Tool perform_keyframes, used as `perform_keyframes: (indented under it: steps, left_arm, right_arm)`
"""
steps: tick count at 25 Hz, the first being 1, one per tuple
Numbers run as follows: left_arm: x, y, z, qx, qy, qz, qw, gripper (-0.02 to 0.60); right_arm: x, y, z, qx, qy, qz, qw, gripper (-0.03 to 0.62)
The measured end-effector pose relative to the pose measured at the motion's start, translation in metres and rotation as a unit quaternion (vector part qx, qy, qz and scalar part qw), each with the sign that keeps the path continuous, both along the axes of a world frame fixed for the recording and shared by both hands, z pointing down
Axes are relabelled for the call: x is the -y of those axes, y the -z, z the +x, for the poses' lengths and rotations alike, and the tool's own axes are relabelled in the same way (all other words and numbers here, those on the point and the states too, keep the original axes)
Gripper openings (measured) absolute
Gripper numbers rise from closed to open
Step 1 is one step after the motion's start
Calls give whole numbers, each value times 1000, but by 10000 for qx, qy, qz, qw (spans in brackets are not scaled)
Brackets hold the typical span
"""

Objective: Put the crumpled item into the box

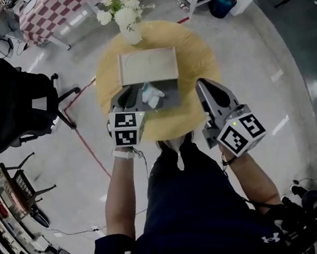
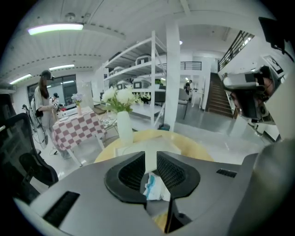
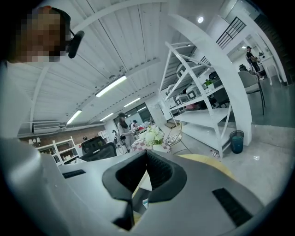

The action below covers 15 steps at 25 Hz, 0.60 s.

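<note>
Crumpled item (image 1: pixel 152 94), white with blue, lies on grey pad (image 1: pixel 170 97) just short of box (image 1: pixel 147 66); looks light, soft and springy, so pinch the bunched middle; left gripper (image 2: pixel 151 159) narrowly parted over it, right gripper (image 3: pixel 146 156) closed, empty.

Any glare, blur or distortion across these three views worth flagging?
Head view: sharp, fisheye-curved, glare streaks on the floor beside the round table. Left gripper view: dark corners, ceiling lamp blown out, crumpled item slightly soft. Right gripper view: same vignette, bright strip light, mosaic patch upper left.
</note>
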State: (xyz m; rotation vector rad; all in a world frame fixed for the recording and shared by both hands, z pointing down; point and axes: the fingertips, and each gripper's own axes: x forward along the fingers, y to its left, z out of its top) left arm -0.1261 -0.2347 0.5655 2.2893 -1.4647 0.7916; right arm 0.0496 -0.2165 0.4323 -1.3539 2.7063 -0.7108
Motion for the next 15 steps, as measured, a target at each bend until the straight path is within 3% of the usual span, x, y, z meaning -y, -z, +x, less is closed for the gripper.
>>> perform_keyframes:
  steps: [7, 15]
  left_arm:
    - [-9, 76, -1, -450, 164, 867, 9951, 51]
    - [-22, 171, 7, -1013, 207, 1846, 9774, 25]
  right_arm:
    - [-11, 20, -9, 24, 107, 243, 9996, 2]
    - [-14, 57, -14, -17, 231, 647, 9976, 2]
